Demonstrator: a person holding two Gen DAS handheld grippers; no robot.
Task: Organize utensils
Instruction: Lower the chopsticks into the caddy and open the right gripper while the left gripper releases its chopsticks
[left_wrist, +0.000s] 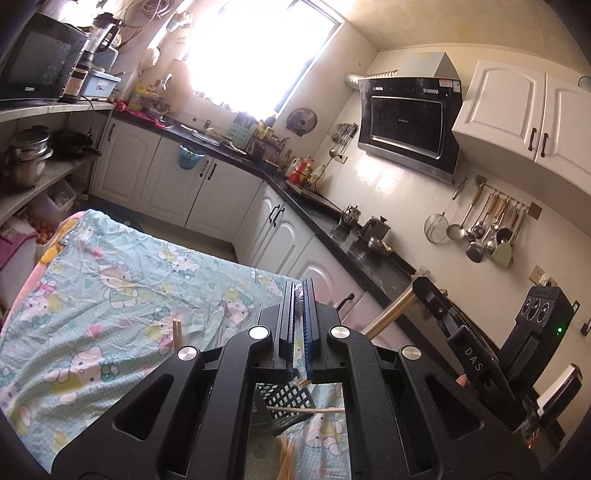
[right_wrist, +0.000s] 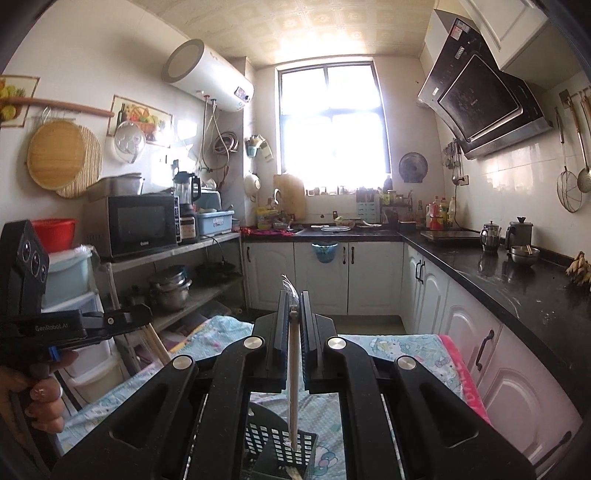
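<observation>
Right gripper (right_wrist: 293, 317), jaws clamped on a wrapped chopstick (right_wrist: 293, 369) hanging upright, tip over the black mesh holder (right_wrist: 280, 446) on the cloth-covered table (right_wrist: 406, 347). Left gripper (left_wrist: 298, 306) is pinched shut on a foil-like scrap. Step judged: insertion; next, lower and release.

The right gripper (right_wrist: 294, 314) has its jaws closed on a pale chopstick (right_wrist: 293, 384), which hangs down over a black mesh basket (right_wrist: 280, 448). A bit of clear wrapper sticks up above the jaws. The basket stands on a table with a cartoon-printed cloth (right_wrist: 410, 347). At the left edge, a hand (right_wrist: 40, 402) holds the left gripper (right_wrist: 147, 314) (two wooden sticks hang below its tip). Behind are white cabinets (right_wrist: 376, 273) and a bright window (right_wrist: 330, 122).
</observation>
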